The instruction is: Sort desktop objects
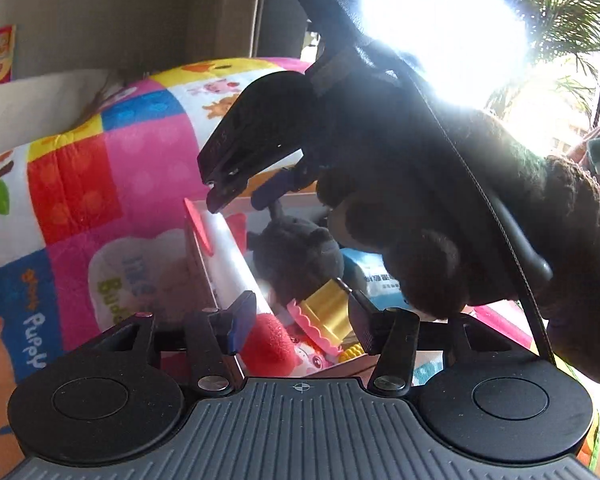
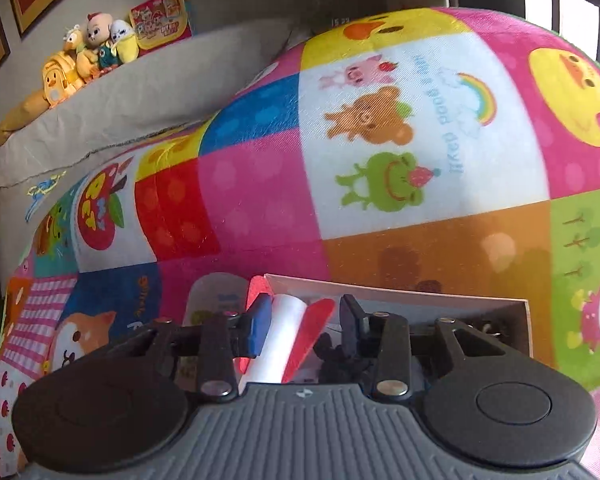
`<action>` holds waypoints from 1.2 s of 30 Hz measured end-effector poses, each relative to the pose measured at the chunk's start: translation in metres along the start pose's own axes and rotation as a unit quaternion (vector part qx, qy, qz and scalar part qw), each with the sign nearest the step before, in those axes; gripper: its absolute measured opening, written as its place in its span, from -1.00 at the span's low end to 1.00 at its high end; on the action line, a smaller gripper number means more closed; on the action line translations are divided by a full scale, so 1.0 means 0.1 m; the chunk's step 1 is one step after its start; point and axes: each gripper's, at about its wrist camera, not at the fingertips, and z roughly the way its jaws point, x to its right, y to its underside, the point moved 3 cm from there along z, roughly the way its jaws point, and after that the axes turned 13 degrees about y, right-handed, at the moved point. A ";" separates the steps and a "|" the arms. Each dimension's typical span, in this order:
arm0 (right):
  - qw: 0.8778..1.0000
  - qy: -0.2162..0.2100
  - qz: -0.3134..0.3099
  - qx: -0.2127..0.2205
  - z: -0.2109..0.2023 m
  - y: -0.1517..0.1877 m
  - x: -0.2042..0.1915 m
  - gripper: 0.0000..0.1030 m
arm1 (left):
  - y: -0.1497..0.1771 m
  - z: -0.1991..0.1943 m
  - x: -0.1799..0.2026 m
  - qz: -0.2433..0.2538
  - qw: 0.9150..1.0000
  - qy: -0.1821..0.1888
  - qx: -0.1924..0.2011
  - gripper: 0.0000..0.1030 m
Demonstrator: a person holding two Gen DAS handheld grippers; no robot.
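**Left wrist view.** Your left gripper [image 1: 300, 320] hangs over the box [image 1: 300, 198] with its jaws partly spread and nothing pinched. The gold toy [image 1: 328, 308] and red ball [image 1: 268, 344] seen in the gap lie in the box below. A dark plush [image 1: 296, 256] and a blue-and-white packet [image 1: 372, 276] lie in there too. A white roll [image 1: 236, 264] with red end discs lies along the box's left wall. Your gloved hand [image 1: 440, 200] brings the right gripper [image 1: 236, 200] down from above, its tips at the roll's far end. Glare from the window washes out the right side.

**Right wrist view.** The right gripper [image 2: 304, 320] points down into the box [image 2: 420, 290], which sits on the mat [image 2: 260, 208]. The roll [image 2: 288, 332] lies between the jaws, which are drawn fairly close. The blue pad overlaps its left edge and the black pad looks just clear of the red disc. You cannot tell from here whether the roll is truly pinched.

**Progress.** The sort looks well along, since several things are already in the box and no loose toys show on the mat nearby. A pale lettered shape [image 2: 216, 292] beside the box may be print or a packet. What seems left is settling the roll and anything lying outside these views.
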 end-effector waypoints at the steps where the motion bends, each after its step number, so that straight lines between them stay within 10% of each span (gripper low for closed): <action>1: 1.000 0.004 -0.005 -0.010 0.10 0.00 -0.05 -0.29 | 0.01 0.01 -0.02 0.000 1.000 -0.001 -0.002 0.09; 14: 0.999 -0.023 0.032 -0.011 0.04 0.12 0.35 -0.30 | -0.02 0.04 -0.19 -0.005 1.000 0.030 -0.007 0.23; 17: 0.999 0.007 0.036 0.032 -0.26 0.27 0.59 -0.21 | -0.01 -0.17 -0.20 -0.025 0.999 0.035 0.021 0.53; 27: 0.987 0.098 0.037 0.122 -1.17 1.57 1.12 0.99 | 0.54 -0.57 0.22 0.033 0.999 -0.027 0.001 0.98; 36: 0.988 0.094 0.045 0.112 -1.47 2.51 0.53 1.00 | 0.92 -0.88 0.34 0.000 0.994 -0.111 0.001 1.00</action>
